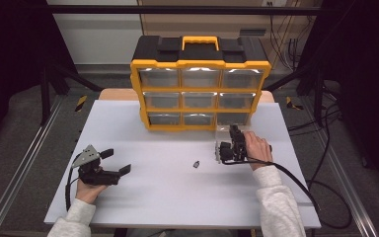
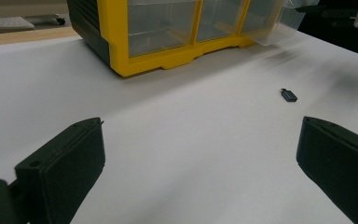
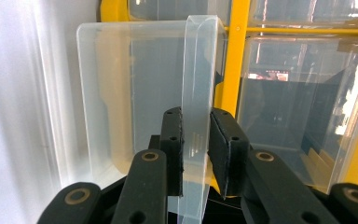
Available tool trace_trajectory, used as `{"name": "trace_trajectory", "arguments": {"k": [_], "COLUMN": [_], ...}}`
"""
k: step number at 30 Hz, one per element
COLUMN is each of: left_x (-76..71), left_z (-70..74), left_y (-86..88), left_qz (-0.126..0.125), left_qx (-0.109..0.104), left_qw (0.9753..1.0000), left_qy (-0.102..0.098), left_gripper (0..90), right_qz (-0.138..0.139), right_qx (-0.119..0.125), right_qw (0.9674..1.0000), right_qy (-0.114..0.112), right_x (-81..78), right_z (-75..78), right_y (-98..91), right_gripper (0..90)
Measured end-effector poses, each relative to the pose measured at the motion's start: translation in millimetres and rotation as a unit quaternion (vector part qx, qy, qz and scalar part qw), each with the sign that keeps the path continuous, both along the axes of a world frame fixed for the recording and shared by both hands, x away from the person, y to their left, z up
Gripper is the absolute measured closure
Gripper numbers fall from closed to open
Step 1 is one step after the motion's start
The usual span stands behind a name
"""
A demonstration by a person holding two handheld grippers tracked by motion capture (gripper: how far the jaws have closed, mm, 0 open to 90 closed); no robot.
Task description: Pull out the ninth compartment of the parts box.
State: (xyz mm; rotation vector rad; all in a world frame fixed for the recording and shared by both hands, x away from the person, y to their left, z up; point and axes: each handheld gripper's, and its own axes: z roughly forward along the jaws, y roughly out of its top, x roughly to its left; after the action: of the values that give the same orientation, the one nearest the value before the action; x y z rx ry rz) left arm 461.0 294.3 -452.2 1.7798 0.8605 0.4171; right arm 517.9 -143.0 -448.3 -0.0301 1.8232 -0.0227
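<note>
A yellow-framed organizer (image 1: 200,89) with clear drawers stands at the back of the white table (image 1: 177,197). In front of its lower right corner my right gripper (image 1: 228,148) is shut on a wall of a clear plastic drawer (image 1: 222,136). The right gripper view has both pads (image 3: 172,140) pressing on that thin wall of the drawer (image 3: 121,84), with my right gripper (image 3: 196,119) facing the organizer's yellow frame (image 3: 235,56). My left gripper (image 1: 117,161) rests at the table's left, open and empty. A small dark part (image 1: 196,163) lies on the table between the two hands.
In the left gripper view the dark part (image 2: 289,95) lies beyond the wide-open left gripper (image 2: 200,140), and the organizer (image 2: 168,56) stands farther back. Cables (image 1: 325,197) trail off the table's right side. Metal rails run along both sides of the table.
</note>
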Motion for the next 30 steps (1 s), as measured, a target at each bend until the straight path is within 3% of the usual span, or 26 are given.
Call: {"name": "trace_trajectory", "arguments": {"k": [30], "left_x": [-0.2], "left_z": [0.0], "left_y": [-0.2], "left_qz": [0.001], "left_qx": [0.002], "left_qw": [1.0], "left_qy": [-0.001], "left_gripper": [0.7], "right_qz": [0.002], "right_qx": [0.002], "right_qw": [0.9999], "right_qy": [0.01], "right_x": [-10.6], "right_z": [2.8], "right_y": [-0.5], "right_gripper": [76.4]}}
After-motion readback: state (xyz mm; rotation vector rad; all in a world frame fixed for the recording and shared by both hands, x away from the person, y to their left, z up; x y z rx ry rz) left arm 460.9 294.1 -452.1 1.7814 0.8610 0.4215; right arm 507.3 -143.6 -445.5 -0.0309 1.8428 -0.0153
